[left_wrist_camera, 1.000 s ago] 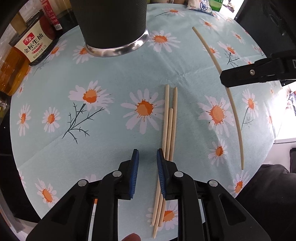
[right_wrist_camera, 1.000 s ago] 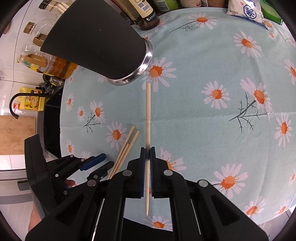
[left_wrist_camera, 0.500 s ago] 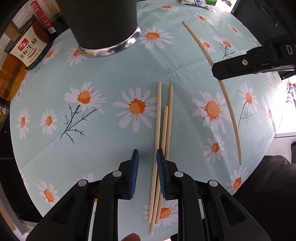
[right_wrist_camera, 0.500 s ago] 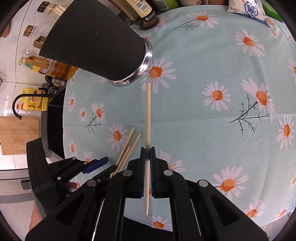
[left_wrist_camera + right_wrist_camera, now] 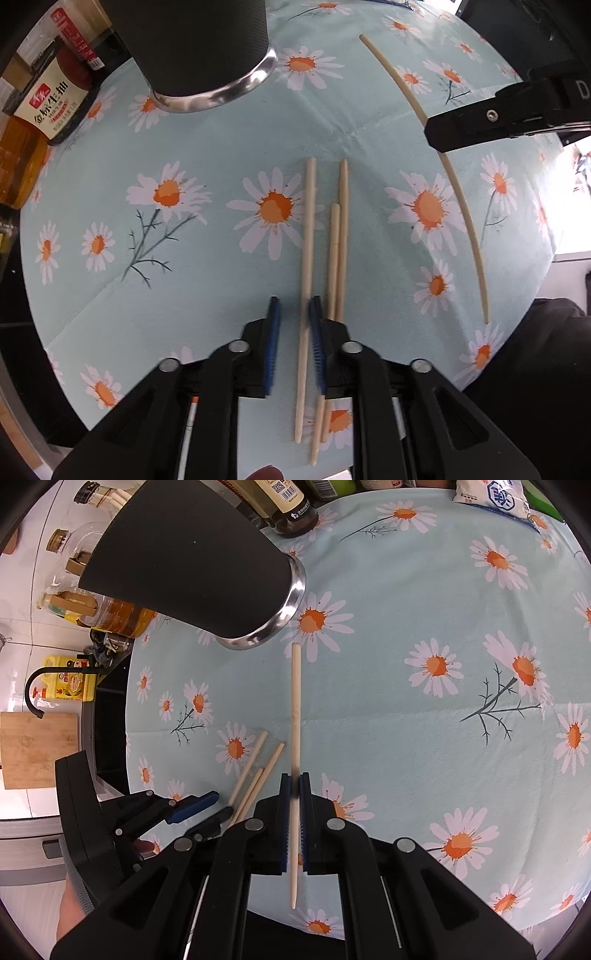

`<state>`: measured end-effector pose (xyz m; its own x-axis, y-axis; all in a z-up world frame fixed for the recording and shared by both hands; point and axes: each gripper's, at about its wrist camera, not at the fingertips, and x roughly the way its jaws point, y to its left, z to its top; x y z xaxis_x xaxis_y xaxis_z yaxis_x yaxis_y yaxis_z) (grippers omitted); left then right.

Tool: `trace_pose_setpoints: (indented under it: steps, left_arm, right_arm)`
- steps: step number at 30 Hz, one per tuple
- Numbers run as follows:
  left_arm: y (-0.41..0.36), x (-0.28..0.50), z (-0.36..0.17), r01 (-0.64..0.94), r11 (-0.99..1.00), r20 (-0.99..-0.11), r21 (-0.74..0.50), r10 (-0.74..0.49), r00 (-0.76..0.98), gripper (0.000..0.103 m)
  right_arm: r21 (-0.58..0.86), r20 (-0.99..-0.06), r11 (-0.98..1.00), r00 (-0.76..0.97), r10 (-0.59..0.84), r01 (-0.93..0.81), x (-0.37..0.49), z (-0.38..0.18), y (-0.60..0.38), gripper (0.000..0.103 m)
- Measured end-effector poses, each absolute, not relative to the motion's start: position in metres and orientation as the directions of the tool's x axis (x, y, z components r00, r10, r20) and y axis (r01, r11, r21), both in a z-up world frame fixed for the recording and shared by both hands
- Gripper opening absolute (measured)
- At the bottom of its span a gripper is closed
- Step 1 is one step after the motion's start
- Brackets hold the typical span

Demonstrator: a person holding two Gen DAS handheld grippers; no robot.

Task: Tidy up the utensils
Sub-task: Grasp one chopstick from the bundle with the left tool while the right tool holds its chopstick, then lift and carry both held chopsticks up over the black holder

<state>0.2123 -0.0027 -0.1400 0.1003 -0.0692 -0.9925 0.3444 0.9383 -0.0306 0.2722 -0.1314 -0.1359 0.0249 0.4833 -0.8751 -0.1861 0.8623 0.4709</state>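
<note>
Left wrist view shows the left gripper [image 5: 293,332] closing around one pale wooden chopstick [image 5: 307,258] beside two others (on the daisy-print tablecloth [image 5: 221,147]), while the right gripper [image 5: 294,805] pinches another chopstick [image 5: 295,701], likely for the tall black metal-rimmed holder [image 5: 192,561].

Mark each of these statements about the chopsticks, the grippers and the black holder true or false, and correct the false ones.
1. The right gripper is shut on a chopstick. True.
2. All the chopsticks are already in the black holder. False: three chopsticks lie on the daisy tablecloth, and a fourth is in the right gripper.
3. One of the three lies between the fingers of the left gripper, whose jaws are closing. True.
4. The black holder lies on its side. False: it stands upright on its metal base.
5. A soy sauce bottle stands near the holder. True.
</note>
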Motion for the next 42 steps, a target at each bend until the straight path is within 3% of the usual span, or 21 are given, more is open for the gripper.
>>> trace_pose_setpoints:
  steps: [2, 12, 24, 42]
  left_arm:
    - [-0.003, 0.214, -0.140, 0.343, 0.939, -0.993, -0.019, -0.057, 0.100, 0.004]
    - [0.003, 0.216, -0.138, 0.316, 0.948, -0.991, -0.023, -0.064, 0.121, 0.004]
    - [0.030, 0.213, -0.096, 0.188, 0.980, -0.961, -0.060, -0.107, 0.255, 0.004]
    - [0.061, 0.207, -0.017, -0.001, 0.969, -0.787, -0.245, -0.198, 0.584, 0.004]
  right_arm:
    - [0.472, -0.875, 0.862, 0.022, 0.484, -0.184, 0.272, -0.137, -0.131, 0.005]
    - [0.478, -0.871, 0.857, 0.020, 0.491, -0.191, 0.271, -0.135, -0.128, 0.005]
    - [0.476, -0.863, 0.836, 0.038, 0.504, -0.272, 0.271, -0.119, -0.117, 0.005]
    - [0.515, -0.713, 0.678, 0.177, 0.678, -0.525, 0.260, -0.056, -0.098, 0.005]
